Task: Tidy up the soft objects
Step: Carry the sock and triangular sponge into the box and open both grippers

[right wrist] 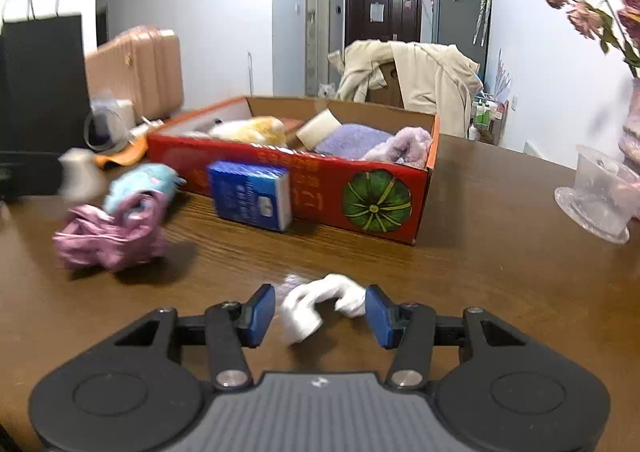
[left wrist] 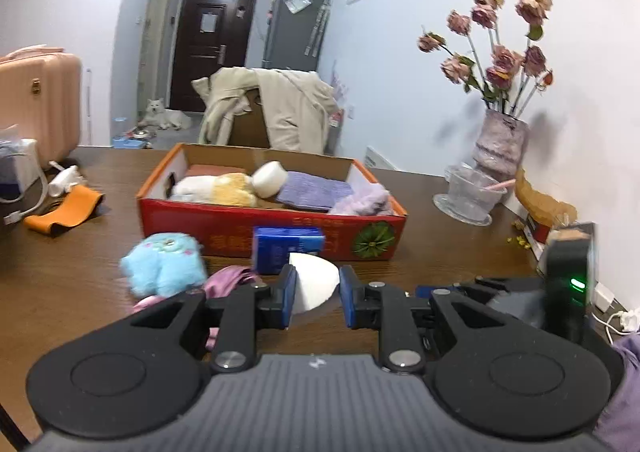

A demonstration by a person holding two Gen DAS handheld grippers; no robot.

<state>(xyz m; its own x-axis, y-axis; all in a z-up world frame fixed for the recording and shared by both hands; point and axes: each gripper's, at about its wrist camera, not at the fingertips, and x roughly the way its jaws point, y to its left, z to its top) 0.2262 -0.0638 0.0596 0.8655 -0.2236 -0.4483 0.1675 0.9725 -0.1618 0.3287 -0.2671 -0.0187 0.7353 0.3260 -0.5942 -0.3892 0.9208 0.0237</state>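
Note:
A red cardboard box (left wrist: 224, 212) (right wrist: 192, 156) on the brown table holds a yellow-white plush (left wrist: 224, 190), a white sponge block (left wrist: 270, 178), a purple towel (left wrist: 312, 192) and a lilac fluffy item (left wrist: 364, 200). My left gripper (left wrist: 317, 294) is shut on a white foam wedge (left wrist: 312, 284), held in front of the box. My right gripper (right wrist: 320, 312) is open around a crumpled white cloth (right wrist: 316, 304) on the table. A blue plush (left wrist: 164, 264) (right wrist: 140, 184), a pink cloth (right wrist: 108, 232) and a blue tissue pack (left wrist: 286, 248) (right wrist: 250, 194) lie before the box.
A vase of dried roses (left wrist: 500, 140) and a clear glass bowl (left wrist: 468, 192) stand at the right by the wall. An orange strap (left wrist: 64, 210) and cables lie at the left. A black bag (right wrist: 40, 92) and a pink suitcase (right wrist: 136, 68) stand at the left.

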